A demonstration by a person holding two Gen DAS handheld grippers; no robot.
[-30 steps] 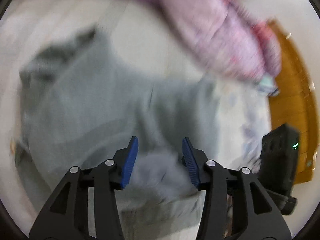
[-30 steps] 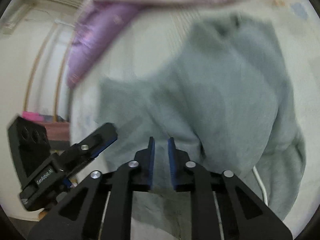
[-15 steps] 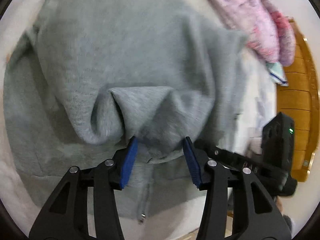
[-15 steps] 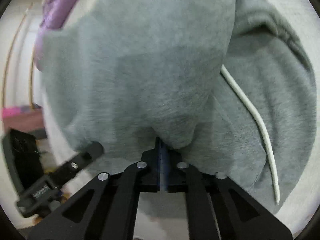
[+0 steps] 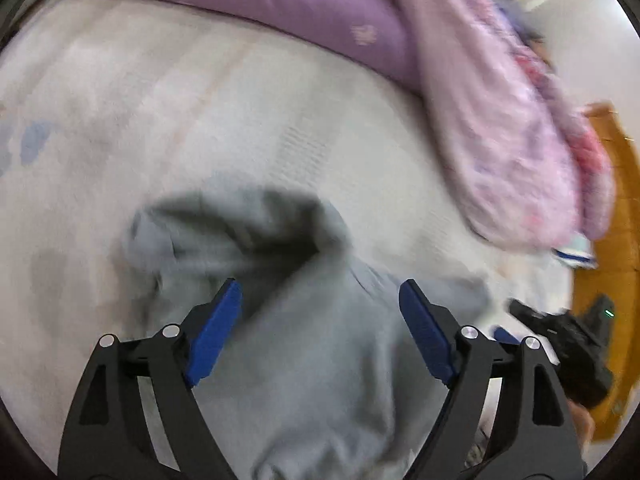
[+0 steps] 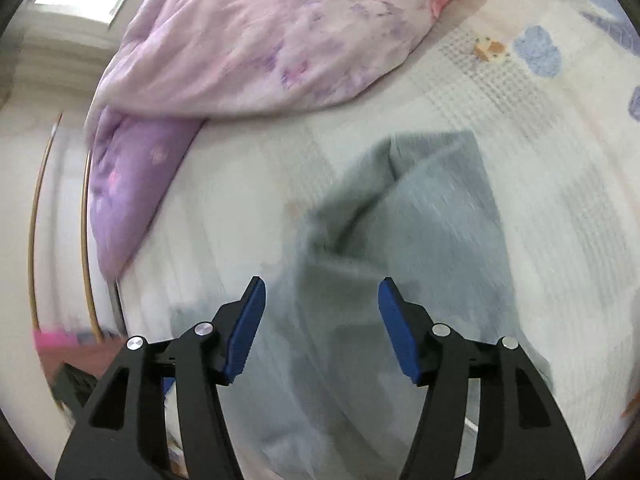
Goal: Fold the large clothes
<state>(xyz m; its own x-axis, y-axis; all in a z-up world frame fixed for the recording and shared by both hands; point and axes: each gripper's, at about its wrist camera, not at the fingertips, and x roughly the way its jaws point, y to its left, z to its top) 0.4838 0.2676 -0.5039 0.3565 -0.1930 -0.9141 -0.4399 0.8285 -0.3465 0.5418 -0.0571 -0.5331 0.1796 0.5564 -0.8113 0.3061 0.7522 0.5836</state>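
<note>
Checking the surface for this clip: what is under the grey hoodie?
The grey hoodie lies crumpled on a pale patterned bedsheet, which shows all round it. Whatever lies directly beneath it is covered.

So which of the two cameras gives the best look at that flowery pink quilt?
The right wrist view: the quilt fills its top, and the pink and purple flowers are fairly clear. The left wrist view catches only a blurred strip of the quilt on its right side, above the grey sweatshirt.
</note>
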